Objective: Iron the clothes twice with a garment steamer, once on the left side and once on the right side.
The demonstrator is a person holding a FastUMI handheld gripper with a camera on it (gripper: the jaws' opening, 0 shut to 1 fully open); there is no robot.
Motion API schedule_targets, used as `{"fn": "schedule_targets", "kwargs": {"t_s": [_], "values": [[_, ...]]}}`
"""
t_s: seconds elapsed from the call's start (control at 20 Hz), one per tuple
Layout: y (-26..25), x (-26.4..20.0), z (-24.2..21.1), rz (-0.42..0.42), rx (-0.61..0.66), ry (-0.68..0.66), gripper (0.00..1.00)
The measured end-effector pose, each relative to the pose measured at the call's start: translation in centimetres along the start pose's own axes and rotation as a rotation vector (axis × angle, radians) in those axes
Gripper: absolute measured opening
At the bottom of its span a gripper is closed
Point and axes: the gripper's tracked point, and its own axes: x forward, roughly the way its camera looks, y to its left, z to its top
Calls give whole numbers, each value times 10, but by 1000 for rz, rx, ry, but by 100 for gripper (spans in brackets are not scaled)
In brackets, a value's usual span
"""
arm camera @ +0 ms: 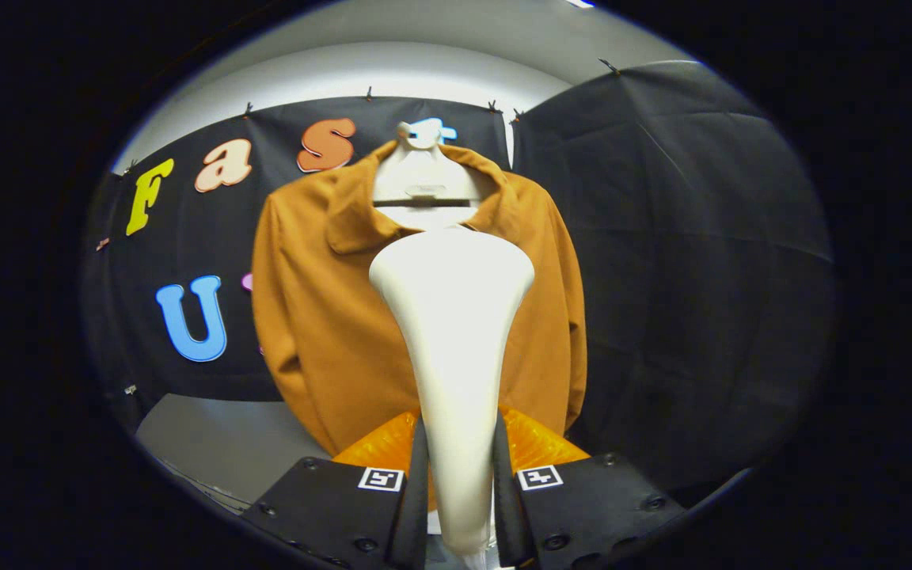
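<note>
Straight ahead, the booth's black cloth wall [678, 237] is hanging across the back and wrapping round to the right side, clipped along its top edge against a pale wall above. Next in size, a rust-brown jacket [321, 317] is hanging in front of that cloth, facing the camera, its collar folded open and its sleeves falling down both sides. It is sitting on a white hanger [424, 178] whose broad neck piece is showing inside the collar, with the hook rising just above it.

Closer in, the garment steamer [456, 348] is standing upright between the fingers, a white body that is widening into a rounded head near the top. That head is overlapping the middle of the jacket's chest, just under the collar opening; whether it is touching the fabric I cannot tell from where I am standing. A pale grey floor [218, 443] is showing below the jacket's left sleeve side.

Lowest down, the hand-held gripper [460, 483] is pinching the steamer's narrow handle, one finger pressing on each flank, with the handle filling the whole gap between them.
</note>
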Motion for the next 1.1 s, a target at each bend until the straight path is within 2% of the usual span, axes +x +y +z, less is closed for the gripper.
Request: {"fn": "schedule_targets", "kwargs": {"t_s": [0.3,0.65,1.1], "values": [[112,-44,53,173,-65,-162,37],[214,-106,56,327,-85,-200,37],[266,-153,37,381,-68,-163,37]]}}
